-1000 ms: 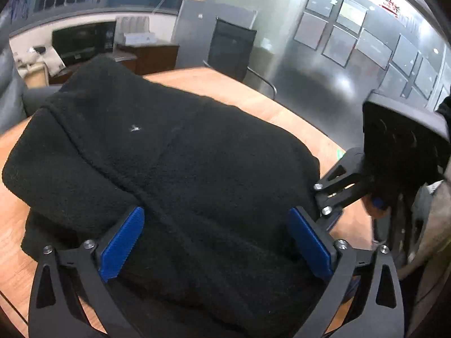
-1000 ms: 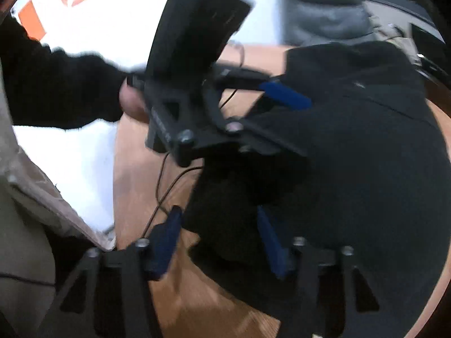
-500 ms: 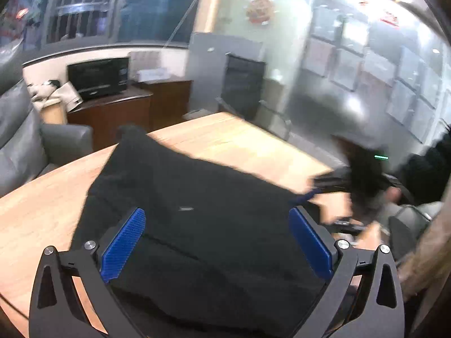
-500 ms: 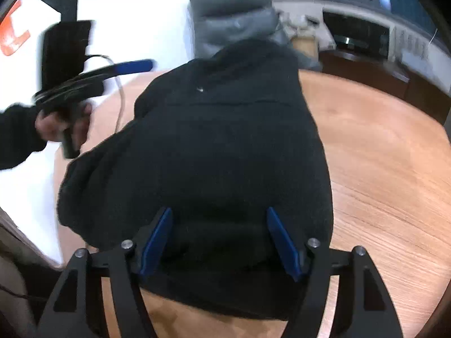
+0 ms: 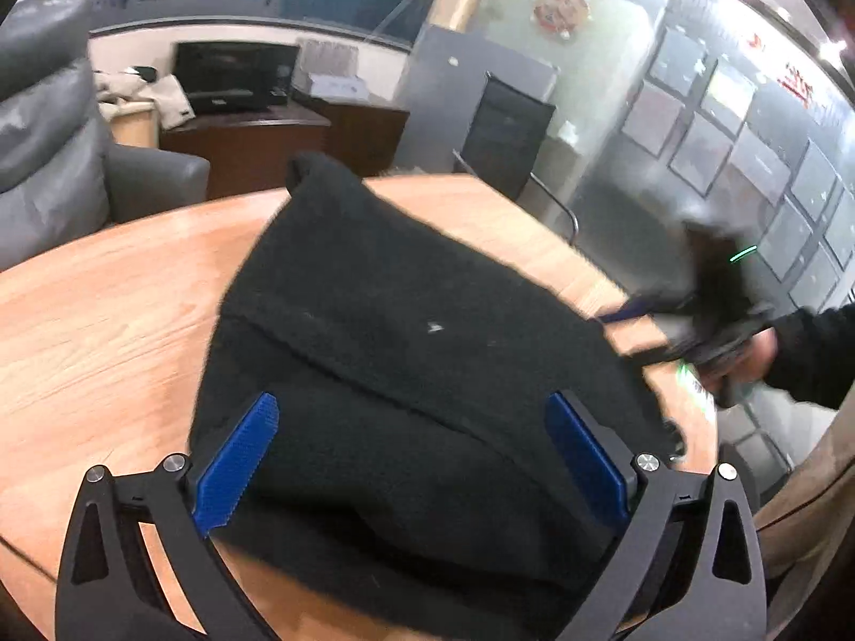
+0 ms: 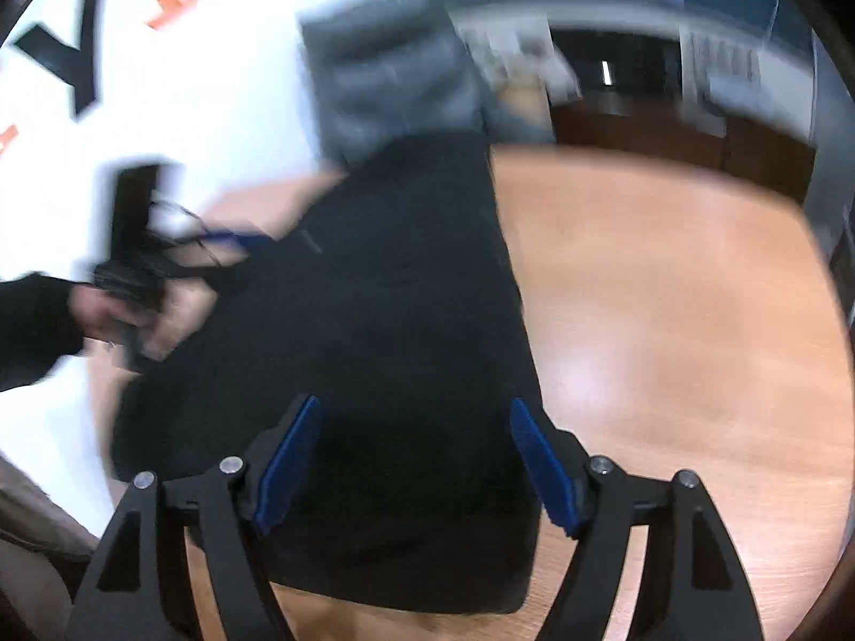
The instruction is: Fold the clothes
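Note:
A folded black fleece garment (image 5: 406,352) lies on the wooden table (image 5: 107,310). My left gripper (image 5: 411,459) hovers over its near edge, jaws wide open and empty, blue pads (image 5: 235,464) on either side. In the right wrist view the garment (image 6: 395,352) lies lengthwise ahead. My right gripper (image 6: 417,459) is open and empty above its near end. Each gripper shows blurred in the other's view: the right one (image 5: 710,315) at the garment's right edge, the left one (image 6: 144,267) at its left edge.
A grey sofa (image 5: 48,160) stands at the left beyond the table. A dark cabinet with a screen (image 5: 240,107) and a black office chair (image 5: 507,133) stand behind. Bare table top (image 6: 668,320) lies right of the garment. The table's edge runs close to me.
Both grippers have pulled back and risen from the garment. The right gripper has opened wider and swung round to face along the garment. The garment lies flatter.

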Motion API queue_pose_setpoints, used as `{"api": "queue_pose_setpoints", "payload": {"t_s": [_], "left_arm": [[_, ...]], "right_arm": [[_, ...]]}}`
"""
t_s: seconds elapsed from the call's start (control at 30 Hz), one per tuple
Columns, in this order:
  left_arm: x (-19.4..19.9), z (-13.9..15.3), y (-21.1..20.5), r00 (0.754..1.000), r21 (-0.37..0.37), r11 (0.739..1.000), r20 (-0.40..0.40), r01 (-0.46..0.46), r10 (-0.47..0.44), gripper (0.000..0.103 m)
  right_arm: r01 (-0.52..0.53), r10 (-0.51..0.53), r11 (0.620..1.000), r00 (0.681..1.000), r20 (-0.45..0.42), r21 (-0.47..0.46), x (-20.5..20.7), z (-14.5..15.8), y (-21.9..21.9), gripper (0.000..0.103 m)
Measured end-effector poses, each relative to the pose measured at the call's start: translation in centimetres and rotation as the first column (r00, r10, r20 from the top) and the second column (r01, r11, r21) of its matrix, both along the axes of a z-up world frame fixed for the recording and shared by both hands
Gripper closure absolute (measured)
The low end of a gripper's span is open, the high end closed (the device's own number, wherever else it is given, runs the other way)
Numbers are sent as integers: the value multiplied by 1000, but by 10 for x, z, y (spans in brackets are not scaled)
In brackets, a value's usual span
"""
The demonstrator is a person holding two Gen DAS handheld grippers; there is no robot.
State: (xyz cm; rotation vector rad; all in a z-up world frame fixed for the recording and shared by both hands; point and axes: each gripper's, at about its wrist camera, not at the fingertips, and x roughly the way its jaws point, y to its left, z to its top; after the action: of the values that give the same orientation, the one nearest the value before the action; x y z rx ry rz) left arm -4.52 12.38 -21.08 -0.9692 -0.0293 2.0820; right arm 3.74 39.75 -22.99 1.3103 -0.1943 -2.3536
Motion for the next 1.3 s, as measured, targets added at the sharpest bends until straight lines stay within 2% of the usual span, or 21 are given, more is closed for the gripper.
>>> {"api": "queue_pose_setpoints", "payload": {"t_s": [0.07,0.17,0.27,0.33,0.37,0.43,0.5,0.6,0.63,0.67,0.7,0.77,0.87,0.93,1.03,1.07,1.13,1.17,1.3], "left_arm": [[17,14,-24,998,-11,998,9,-66,66,2],[43,36,-67,984,-42,984,23,-174,175,2],[61,66,-120,954,-90,952,36,-292,296,2],[63,86,-152,932,-110,931,72,-347,355,1],[62,95,-166,919,-117,922,101,-368,380,0],[56,110,-188,893,-124,909,177,-397,414,0],[47,115,-188,875,-100,913,262,-395,407,0],[45,122,-158,906,-36,941,262,-336,333,0],[45,124,-148,917,-15,950,257,-313,306,0],[48,127,-141,923,-15,954,248,-299,294,0],[52,130,-137,928,-28,956,236,-291,289,0],[64,142,-142,931,-56,953,202,-298,303,0],[75,169,-179,902,-93,914,154,-394,404,0],[84,189,-211,858,-124,865,117,-486,499,0],[101,225,-250,791,-181,781,19,-598,611,0],[102,234,-255,782,-200,766,0,-611,623,0],[101,248,-256,782,-240,756,-20,-609,623,0],[99,250,-252,795,-264,765,-16,-588,606,0],[81,217,-170,924,-254,897,35,-361,381,0]], "right_arm": [[4,-4,1000,1000,-17,7,5,-5,1,23],[24,-25,999,999,22,31,28,-13,-7,23],[11,-15,999,996,87,44,54,-18,-23,21],[24,-28,999,991,131,26,56,-10,-23,21],[46,-45,999,990,132,-4,53,-1,-19,21],[81,-76,991,996,46,-109,38,29,-9,21],[32,-34,983,999,-9,-183,16,44,-12,21],[-90,99,978,994,40,-191,-14,21,-38,21],[-120,132,982,988,76,-144,-13,5,-51,20],[-144,149,987,986,72,-72,-8,-5,-65,19],[-135,137,990,989,54,-38,1,-8,-70,19],[-82,85,995,995,58,-55,13,-9,-70,19],[-48,52,998,996,73,-47,33,-11,-81,18],[-33,35,999,997,73,-23,42,-11,-89,17],[-8,7,1000,997,72,12,52,-11,-101,16],[-5,3,1000,998,70,31,49,-8,-105,16],[-11,6,996,998,57,86,38,3,-114,16],[-26,21,992,999,37,126,40,9,-117,16],[-87,110,975,989,-104,205,54,42,-115,16]]}}
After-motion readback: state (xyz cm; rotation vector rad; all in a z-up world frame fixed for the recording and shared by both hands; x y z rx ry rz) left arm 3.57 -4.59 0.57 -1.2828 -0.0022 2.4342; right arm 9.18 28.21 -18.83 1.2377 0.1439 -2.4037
